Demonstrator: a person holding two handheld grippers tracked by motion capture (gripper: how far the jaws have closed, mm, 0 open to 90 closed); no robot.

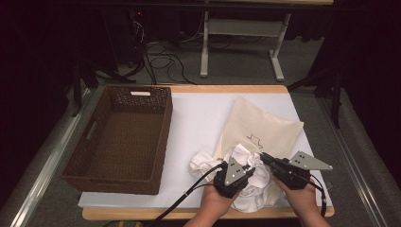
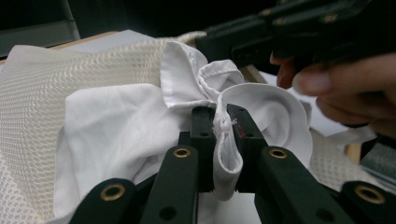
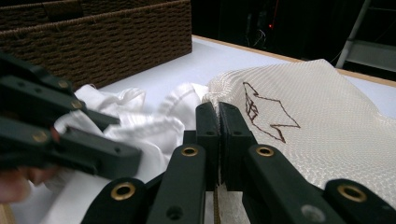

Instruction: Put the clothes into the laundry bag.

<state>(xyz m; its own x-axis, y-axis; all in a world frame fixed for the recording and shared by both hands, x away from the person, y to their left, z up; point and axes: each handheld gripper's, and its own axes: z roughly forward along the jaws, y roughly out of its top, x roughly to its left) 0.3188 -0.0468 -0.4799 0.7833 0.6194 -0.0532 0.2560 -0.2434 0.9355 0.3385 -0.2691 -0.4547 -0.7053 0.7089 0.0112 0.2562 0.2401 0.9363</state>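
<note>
From the high view a cream mesh laundry bag (image 1: 262, 125) lies on the white table top (image 1: 198, 118), right of a brown wicker basket (image 1: 120, 139); a crumpled white garment (image 1: 236, 177) spills from the bag's near end, at the table's front edge; the left gripper (image 1: 249, 169) and the right gripper (image 1: 261, 156) meet over it, though their jaws are too small there to read. The left gripper view settles one: the left gripper (image 2: 222, 123) is clamped narrowly on a hemmed fold of the white garment (image 2: 116, 126), mesh behind it. The right gripper view shows the right gripper (image 3: 217, 109) closed at the bag's gathered rim, the jaws almost touching; whether mesh lies between them cannot be told; a dark embroidered outline (image 3: 264, 114) sits just beyond.
</note>
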